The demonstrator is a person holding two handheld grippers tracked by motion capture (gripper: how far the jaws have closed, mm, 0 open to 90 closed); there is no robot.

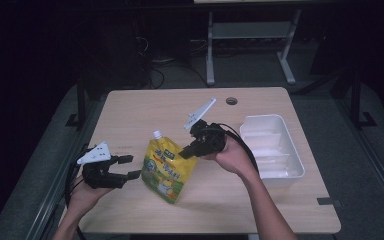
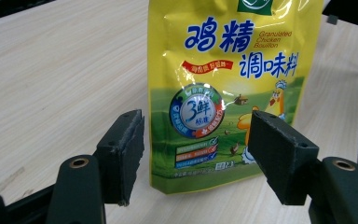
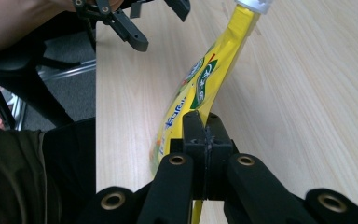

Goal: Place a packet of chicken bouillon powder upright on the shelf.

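A yellow seasoning pouch [image 1: 169, 171] with a white screw cap [image 1: 156, 134] stands upright on the wooden table [image 1: 130, 115], near its middle. My right gripper [image 1: 184, 153] is shut on the pouch's right edge, and in the right gripper view the jaws pinch the thin side seam [image 3: 204, 128] of the pouch [image 3: 200, 79]. My left gripper [image 1: 132, 166] hovers open just left of the pouch, apart from it. The left gripper view has the printed front of the pouch [image 2: 228, 84] beyond the open gripper [image 2: 196, 158], with nothing between the pads [image 2: 123, 154].
A white plastic tray [image 1: 285, 174] sits at the table's right side. A round cable hole [image 1: 231, 101] lies near the far edge. Dark floor and a desk frame lie beyond the table. The left gripper [image 3: 161, 23] appears at the top of the right gripper view.
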